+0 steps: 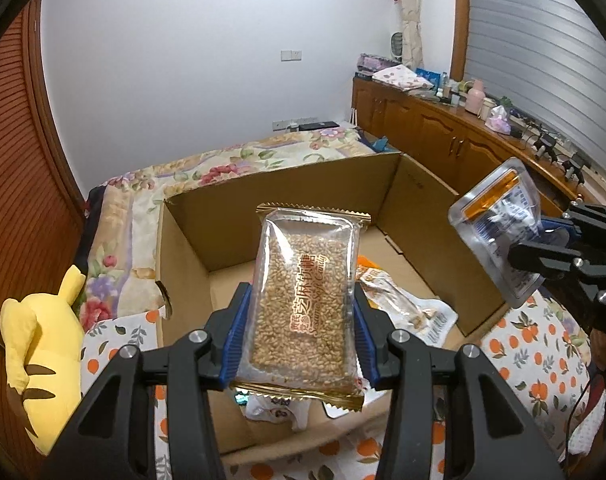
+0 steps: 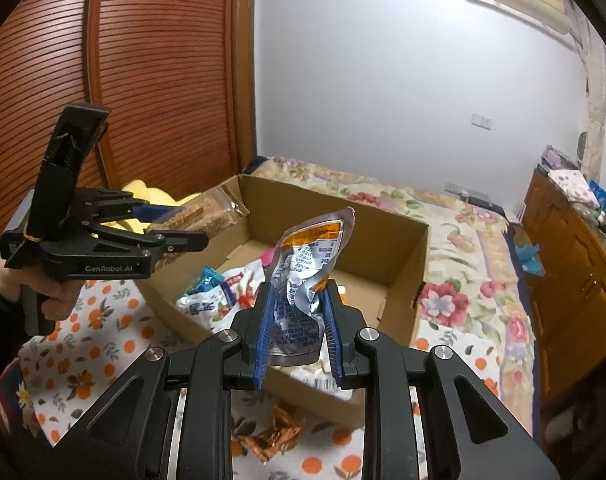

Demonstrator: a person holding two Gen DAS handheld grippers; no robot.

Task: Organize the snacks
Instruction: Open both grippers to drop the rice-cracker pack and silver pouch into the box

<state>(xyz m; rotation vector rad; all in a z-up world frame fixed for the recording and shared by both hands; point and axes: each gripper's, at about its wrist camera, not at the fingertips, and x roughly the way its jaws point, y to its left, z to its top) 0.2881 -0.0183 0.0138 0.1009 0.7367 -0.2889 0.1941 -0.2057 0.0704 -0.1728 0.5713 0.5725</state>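
Observation:
My left gripper point(image 1: 301, 316) is shut on a clear pack of sesame candy point(image 1: 303, 300) with gold ends, held above the open cardboard box point(image 1: 183, 248). My right gripper point(image 2: 299, 320) is shut on a crumpled silver pouch point(image 2: 307, 264) with an orange band, held over the box's near wall. The pouch point(image 1: 499, 228) and right gripper show at the right of the left wrist view. The left gripper point(image 2: 183, 228) with the candy point(image 2: 207, 210) shows at the left of the right wrist view. Several snack packets point(image 2: 219, 296) lie in the box.
The box point(image 2: 399, 248) sits on a bed with an orange-print cloth point(image 2: 87, 344) and a floral quilt point(image 2: 471, 264). An orange wrapper point(image 2: 275, 436) lies on the cloth in front of the box. A yellow plush toy point(image 1: 39, 360) lies left of it. Wooden cabinets point(image 1: 443, 128) line the right.

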